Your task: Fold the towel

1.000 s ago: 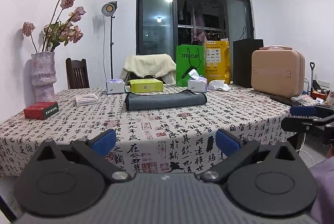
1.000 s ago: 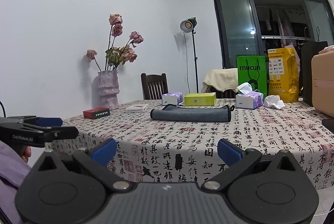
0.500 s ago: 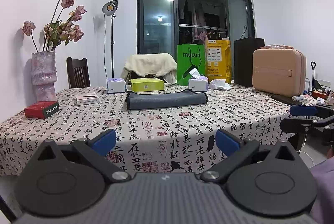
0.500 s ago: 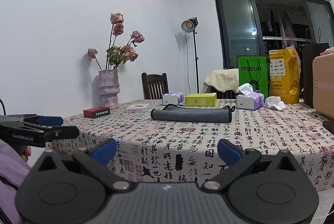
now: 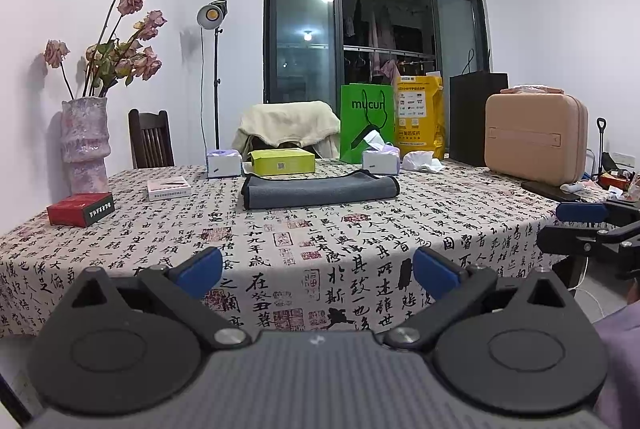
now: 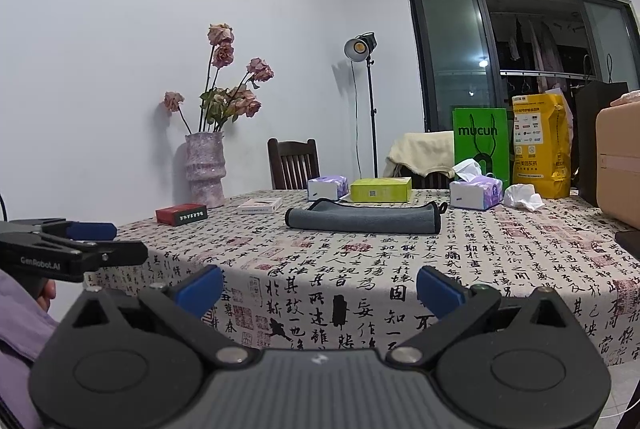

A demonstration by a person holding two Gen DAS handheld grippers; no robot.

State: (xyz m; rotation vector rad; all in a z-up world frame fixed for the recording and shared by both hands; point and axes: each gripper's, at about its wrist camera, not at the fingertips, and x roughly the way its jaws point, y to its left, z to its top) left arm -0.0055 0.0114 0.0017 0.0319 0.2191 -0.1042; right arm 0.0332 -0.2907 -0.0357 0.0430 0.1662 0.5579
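Observation:
A grey towel (image 5: 318,191) lies folded into a long flat strip near the far middle of the table; it also shows in the right wrist view (image 6: 362,219). My left gripper (image 5: 318,271) is open and empty, held off the table's near edge, well short of the towel. My right gripper (image 6: 320,287) is open and empty, also off the near edge. The right gripper shows from the side at the right of the left wrist view (image 5: 588,227). The left gripper shows at the left of the right wrist view (image 6: 76,249).
The table wears a calligraphy-print cloth (image 5: 360,241). On it stand a red box (image 5: 80,209), a white box (image 5: 168,188), a vase of dried roses (image 5: 85,145), a yellow-green box (image 5: 282,162), two tissue packs (image 5: 380,159), and a pink case (image 5: 536,137). A chair (image 5: 151,145) stands behind.
Both views have tilted slightly, so the table and the towel sit a little lower in the frames. Both grippers stay open and empty.

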